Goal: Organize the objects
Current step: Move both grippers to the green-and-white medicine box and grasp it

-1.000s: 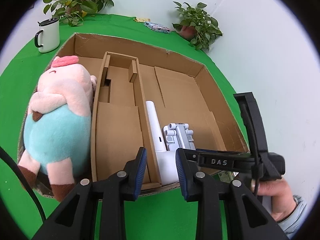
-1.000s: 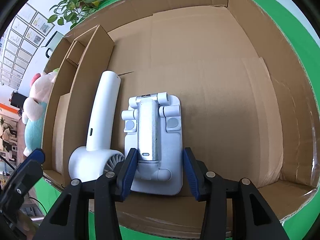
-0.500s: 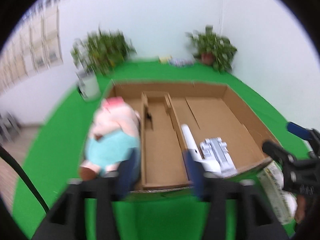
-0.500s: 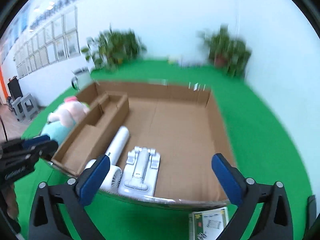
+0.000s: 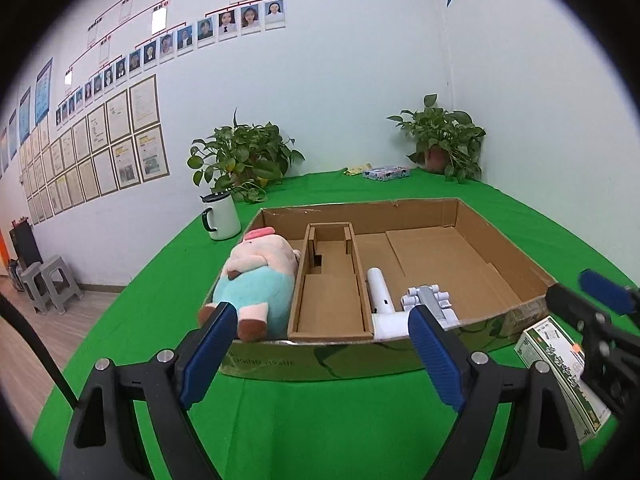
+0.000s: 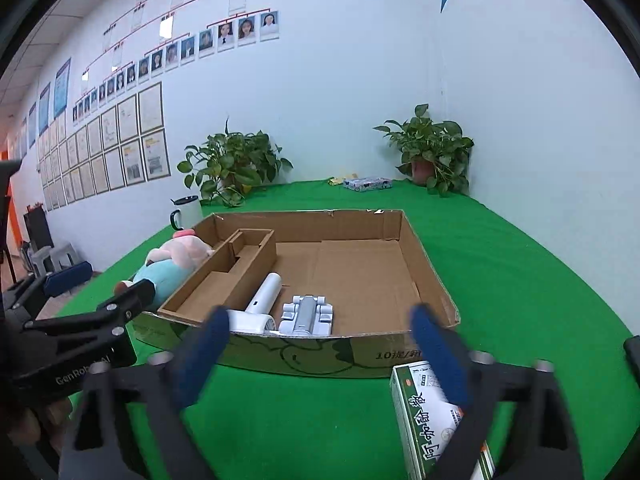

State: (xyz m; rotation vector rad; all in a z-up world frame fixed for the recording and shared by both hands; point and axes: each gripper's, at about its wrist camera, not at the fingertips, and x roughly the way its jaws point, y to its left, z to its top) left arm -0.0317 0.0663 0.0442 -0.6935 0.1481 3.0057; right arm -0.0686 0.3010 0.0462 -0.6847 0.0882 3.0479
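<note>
Left wrist view had the left gripper (image 5: 320, 346) pulled back off the cardboard box (image 5: 504, 268), over the near edge of the green table (image 5: 320, 420); jaws were opening, nothing between them. A second ago it sat right at the box's near wall, jaws nearly together.

Right gripper (image 6: 320, 354) was also clear of the box. A second ago its pads straddled the white folding stand (image 6: 306, 316); it has since let go, swung wide open and was closing again, blurred, on nothing.

Stand lay flat in the box's big compartment at the near wall, just beside the white hair dryer (image 6: 260, 304). Plush pig (image 5: 256, 280) filled the left compartment; middle divider tray was bare. So three items look stowed, both tools free.

Green-and-white carton (image 6: 436, 416) was still outside, on the table by the box's near right corner, just under the right gripper's right finger. Probably the next pick. Mug (image 5: 220, 216) and tissue pack (image 5: 386, 172) sat toward the far edge, untouched.
</note>
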